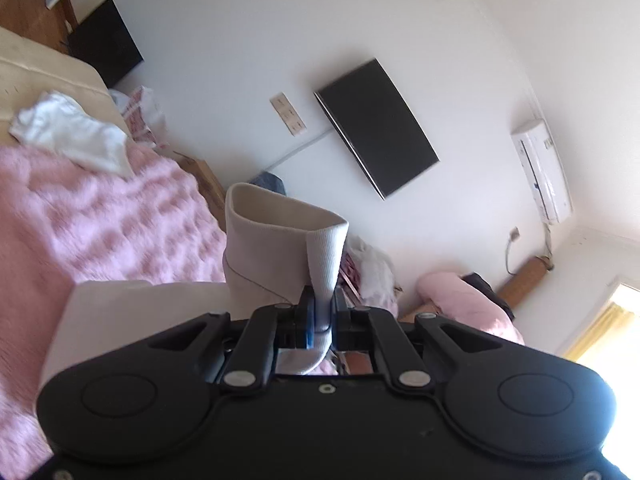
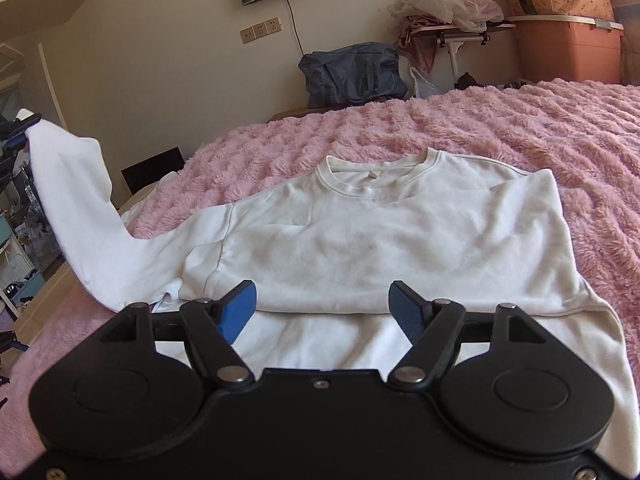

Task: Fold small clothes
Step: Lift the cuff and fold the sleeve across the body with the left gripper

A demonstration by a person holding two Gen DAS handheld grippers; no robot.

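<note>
A white sweatshirt [image 2: 360, 240] lies spread on a pink fluffy blanket [image 2: 520, 132], neck toward the far side. Its left sleeve [image 2: 76, 208] is lifted up off the bed. My left gripper [image 1: 320, 312] is shut on the sleeve's ribbed cuff [image 1: 324, 264], which stands up in front of the camera; the gripper also shows at the left edge of the right wrist view [image 2: 16, 136]. My right gripper [image 2: 322, 304] is open and empty, low over the sweatshirt's near hem, its blue pads [image 2: 240, 308] apart.
Another white garment [image 1: 68, 132] lies on the blanket at the far left. A blue bag [image 2: 352, 72], a small table with clothes [image 2: 448, 12] and orange storage boxes [image 2: 568, 48] stand beyond the bed. A television [image 1: 376, 128] hangs on the wall.
</note>
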